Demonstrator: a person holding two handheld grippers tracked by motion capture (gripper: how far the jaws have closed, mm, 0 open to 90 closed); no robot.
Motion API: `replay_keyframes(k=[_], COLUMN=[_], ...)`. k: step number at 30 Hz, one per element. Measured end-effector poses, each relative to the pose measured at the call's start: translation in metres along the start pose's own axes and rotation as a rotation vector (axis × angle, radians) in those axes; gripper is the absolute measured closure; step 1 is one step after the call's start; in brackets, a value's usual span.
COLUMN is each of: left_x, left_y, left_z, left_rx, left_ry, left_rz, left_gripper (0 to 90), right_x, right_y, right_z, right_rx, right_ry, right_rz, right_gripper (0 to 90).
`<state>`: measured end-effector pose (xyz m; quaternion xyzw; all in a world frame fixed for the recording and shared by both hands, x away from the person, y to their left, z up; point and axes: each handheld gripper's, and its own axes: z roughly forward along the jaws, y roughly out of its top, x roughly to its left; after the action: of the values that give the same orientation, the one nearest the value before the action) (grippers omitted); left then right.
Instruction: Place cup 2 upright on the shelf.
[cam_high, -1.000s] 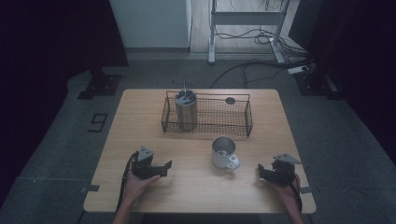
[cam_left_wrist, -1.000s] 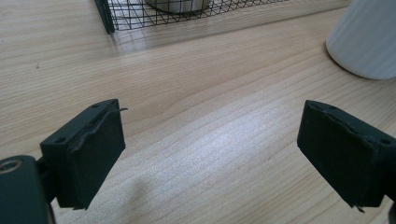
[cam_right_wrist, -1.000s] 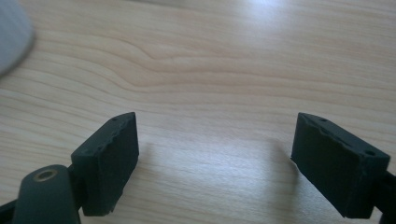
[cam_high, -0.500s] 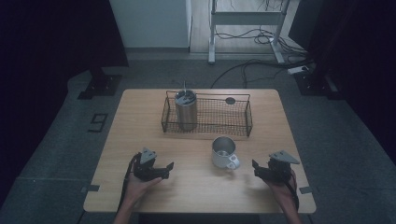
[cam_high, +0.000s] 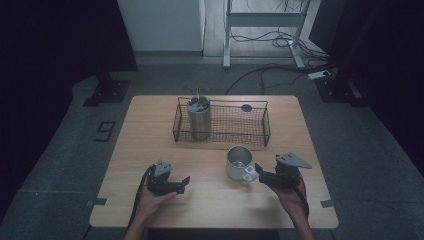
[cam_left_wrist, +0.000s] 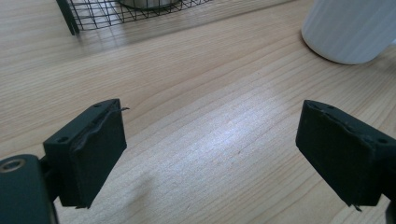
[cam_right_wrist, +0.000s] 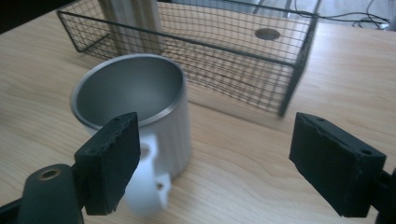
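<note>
Your right gripper (cam_high: 259, 172) has its jaws apart and bare beside the handle of the empty mug (cam_high: 240, 161), upright on the desk (cam_high: 150, 135) before the wire basket (cam_high: 265, 125) holding a steel canister (cam_high: 199, 120), contents unclear; your left gripper (cam_high: 185, 182) has empty jaws that have just been closing slightly.

One mug (cam_high: 240, 162), one basket (cam_high: 222, 123) (wire), one tumbler (cam_high: 199, 118)

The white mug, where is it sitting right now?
In the high view the white mug stands upright on the table, in front of the wire basket, just left of the right tongs, whose jaws stand apart.
</note>
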<state>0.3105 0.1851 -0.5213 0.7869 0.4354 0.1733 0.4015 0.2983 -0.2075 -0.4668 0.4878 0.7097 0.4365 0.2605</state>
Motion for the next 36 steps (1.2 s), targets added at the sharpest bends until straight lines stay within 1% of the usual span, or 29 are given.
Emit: replay_keyframes(k=[3, 7, 12, 14, 18, 25, 32, 36], left_x=[-0.001, -0.002, 0.001, 0.002, 0.004, 0.002, 0.004, 0.004], left_y=[0.000, -0.001, -0.003, -0.003, -0.005, -0.005, -0.006, -0.006], left_z=[0.001, 0.001, 0.002, 0.003, 0.003, 0.004, 0.002, 0.001], left_rx=[0.006, 0.006, 0.016, 0.020, 0.022, 0.031, 0.029, 0.028], left_ry=[-0.003, -0.002, 0.004, 0.011, 0.010, 0.011, 0.018, 0.022], left_rz=[0.001, -0.002, -0.011, -0.014, -0.022, -0.016, -0.015, -0.012], left_gripper=[8.6, 8.6, 8.7, 8.7, 8.9, 8.9, 9.0, 9.0], right_x=[0.007, 0.015, 0.026, 0.030, 0.037, 0.048, 0.059, 0.061], right_y=[0.005, 0.009, 0.013, 0.015, 0.018, 0.016, 0.017, 0.017], right_z=[0.003, 0.007, 0.013, 0.015, 0.017, 0.025, 0.032, 0.035], right_rx=[-0.003, -0.002, 0.000, 0.000, 0.000, 0.011, 0.012, 0.016], right_ry=[0.015, 0.039, 0.073, 0.082, 0.100, 0.110, 0.134, 0.129], right_rz=[-0.013, -0.011, -0.021, -0.027, -0.036, -0.047, -0.065, -0.073], right_gripper=[15.9, 16.0, 15.7, 15.6, 15.2, 13.3, 13.0, 12.7])
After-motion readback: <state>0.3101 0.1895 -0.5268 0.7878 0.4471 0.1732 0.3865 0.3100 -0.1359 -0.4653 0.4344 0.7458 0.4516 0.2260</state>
